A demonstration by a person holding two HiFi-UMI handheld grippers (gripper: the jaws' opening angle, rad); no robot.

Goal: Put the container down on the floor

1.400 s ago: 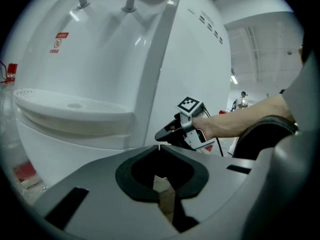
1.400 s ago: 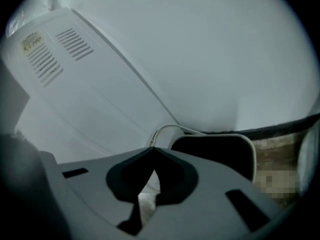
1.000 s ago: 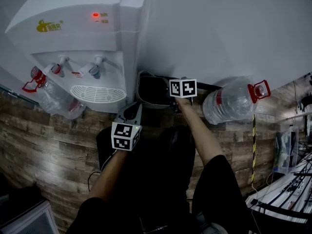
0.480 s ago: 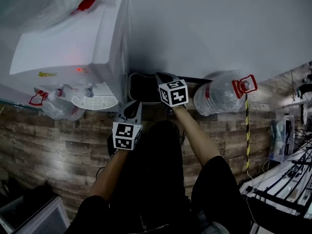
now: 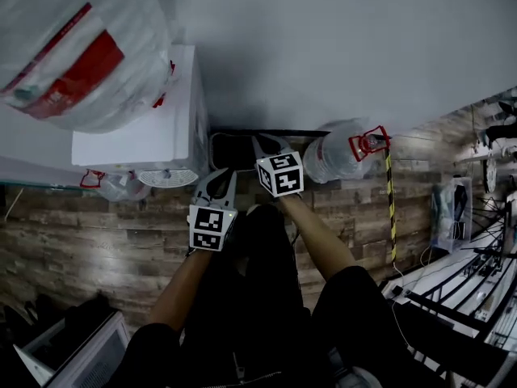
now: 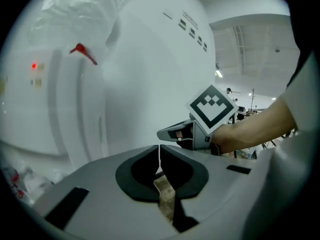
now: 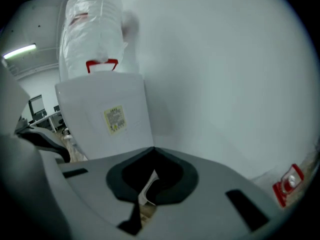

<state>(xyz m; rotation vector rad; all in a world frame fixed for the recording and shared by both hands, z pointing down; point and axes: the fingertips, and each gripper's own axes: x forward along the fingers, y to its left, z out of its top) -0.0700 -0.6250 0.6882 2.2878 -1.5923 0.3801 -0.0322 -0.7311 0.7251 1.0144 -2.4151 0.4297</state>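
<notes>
The left claw (image 6: 160,151) is pressed shut with nothing between its jaws. The right claw (image 7: 151,154) is likewise closed and empty. From the head view both are near the black rectangular plastic container (image 5: 231,152). It stands on the wood-patterned floor (image 5: 97,233) against the wall, between the white water dispenser (image 5: 145,136) and a clear plastic jug with a red handle (image 5: 335,158) lying on its side.
</notes>
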